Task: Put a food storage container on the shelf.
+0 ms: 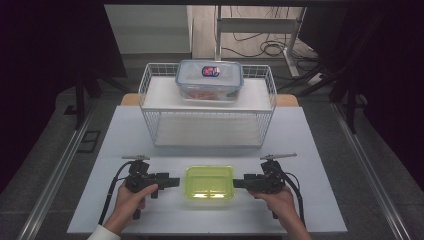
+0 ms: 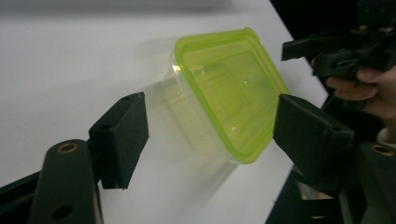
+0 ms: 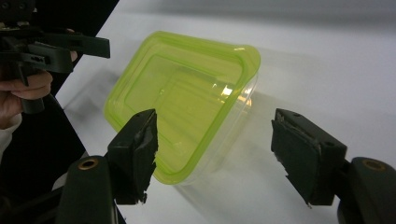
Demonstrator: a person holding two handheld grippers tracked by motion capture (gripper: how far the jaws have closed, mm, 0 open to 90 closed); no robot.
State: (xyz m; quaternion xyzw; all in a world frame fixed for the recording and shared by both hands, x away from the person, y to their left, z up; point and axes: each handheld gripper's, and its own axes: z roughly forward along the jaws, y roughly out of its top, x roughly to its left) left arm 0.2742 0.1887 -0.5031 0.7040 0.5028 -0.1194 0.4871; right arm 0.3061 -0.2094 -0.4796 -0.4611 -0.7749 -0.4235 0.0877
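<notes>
A clear box with a yellow-green lid (image 1: 209,182) sits on the white table near its front edge, also seen up close as the lidded box (image 2: 224,93) (image 3: 182,98). My left gripper (image 1: 172,181) is just left of it, open, its two pads (image 2: 122,135) standing wide on either side of the box's near end without touching. My right gripper (image 1: 239,183) is just right of the box, open too, with nothing between its pads (image 3: 136,147). The other hand's gripper (image 2: 336,46) (image 3: 51,46) appears beyond the box in each gripper view.
A white wire rack (image 1: 207,107) with two shelves stands at the back middle of the table. On its top shelf rests a clear food box with a blue-rimmed lid (image 1: 209,80). Table edges lie close in front and to both sides.
</notes>
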